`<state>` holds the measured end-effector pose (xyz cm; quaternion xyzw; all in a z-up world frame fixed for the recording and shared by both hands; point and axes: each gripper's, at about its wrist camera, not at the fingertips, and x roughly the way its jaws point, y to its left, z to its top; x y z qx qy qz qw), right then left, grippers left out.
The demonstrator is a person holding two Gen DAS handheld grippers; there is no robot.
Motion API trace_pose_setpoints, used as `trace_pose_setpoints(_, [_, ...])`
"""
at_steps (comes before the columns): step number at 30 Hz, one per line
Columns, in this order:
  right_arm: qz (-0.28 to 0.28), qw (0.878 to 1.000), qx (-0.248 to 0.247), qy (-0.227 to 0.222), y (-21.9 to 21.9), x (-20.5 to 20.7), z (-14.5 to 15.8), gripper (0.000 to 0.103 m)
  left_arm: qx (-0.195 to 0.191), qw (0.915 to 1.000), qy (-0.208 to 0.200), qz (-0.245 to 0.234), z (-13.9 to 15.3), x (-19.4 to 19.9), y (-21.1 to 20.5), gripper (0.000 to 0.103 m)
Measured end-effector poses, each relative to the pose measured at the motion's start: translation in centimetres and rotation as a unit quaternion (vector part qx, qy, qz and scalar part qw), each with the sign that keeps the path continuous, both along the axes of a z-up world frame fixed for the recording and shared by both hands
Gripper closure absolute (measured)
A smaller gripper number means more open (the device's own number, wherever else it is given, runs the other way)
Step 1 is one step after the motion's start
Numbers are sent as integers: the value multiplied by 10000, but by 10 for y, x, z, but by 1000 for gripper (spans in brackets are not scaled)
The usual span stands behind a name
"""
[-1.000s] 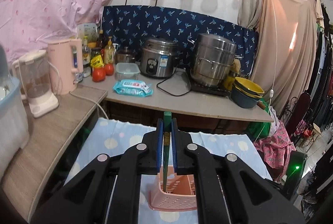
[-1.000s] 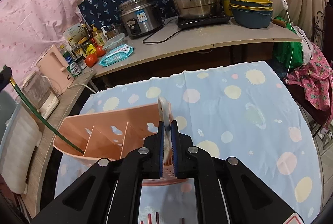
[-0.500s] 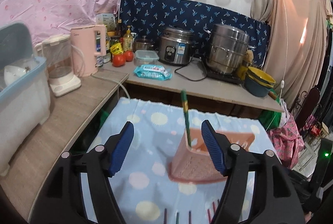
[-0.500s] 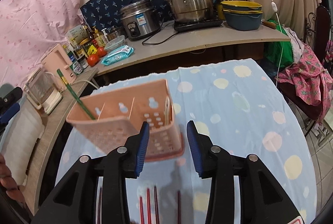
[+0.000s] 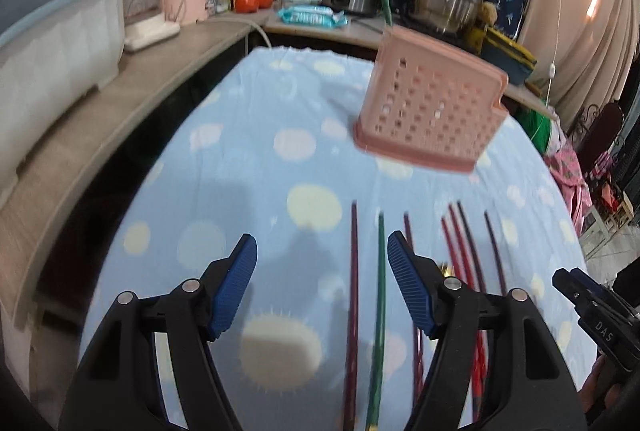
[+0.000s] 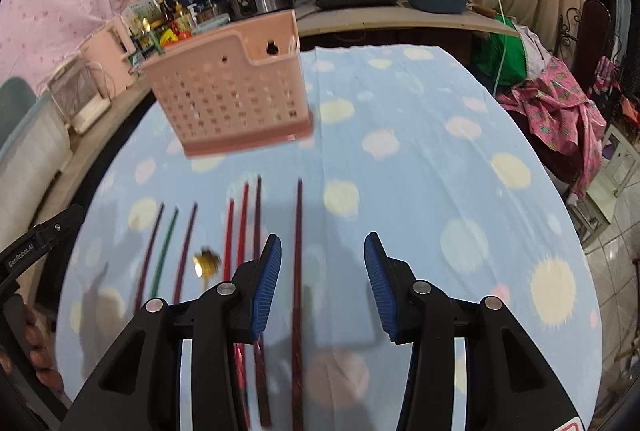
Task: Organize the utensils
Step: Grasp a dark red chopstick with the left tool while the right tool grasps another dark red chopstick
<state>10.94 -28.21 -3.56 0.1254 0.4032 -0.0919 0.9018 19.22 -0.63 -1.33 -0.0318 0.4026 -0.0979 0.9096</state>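
Chopsticks (image 6: 298,263) lengthwise toward the pink basket (image 6: 232,99), both grippers agape, empty.

You are looking at evenly lit, fairly bright indoor frames, with a warm glow showing at the top right on the beige hanging curtain (image 5: 580,3). Motion blur is smearing the pink perforated plastic utensil basket (image 6: 232,103) and the row of dark red and green chopsticks (image 5: 380,291). Soft grey shadows are falling on the pale blue spotted tablecloth (image 6: 420,159). Fisheye bending is curving the grey wooden countertop (image 5: 100,119), and dark vignetting is filling the corners.
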Motion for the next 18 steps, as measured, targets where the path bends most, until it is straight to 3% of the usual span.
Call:
trace_pose_setpoints(9, [117, 9990, 185, 392, 21, -45, -35, 60, 177, 9991, 379, -16, -32, -44, 10, 39])
trace_pose_setpoints(18, [179, 9984, 123, 514, 34, -66, -50, 60, 282, 9980, 573, 0, -49, -68, 17, 39])
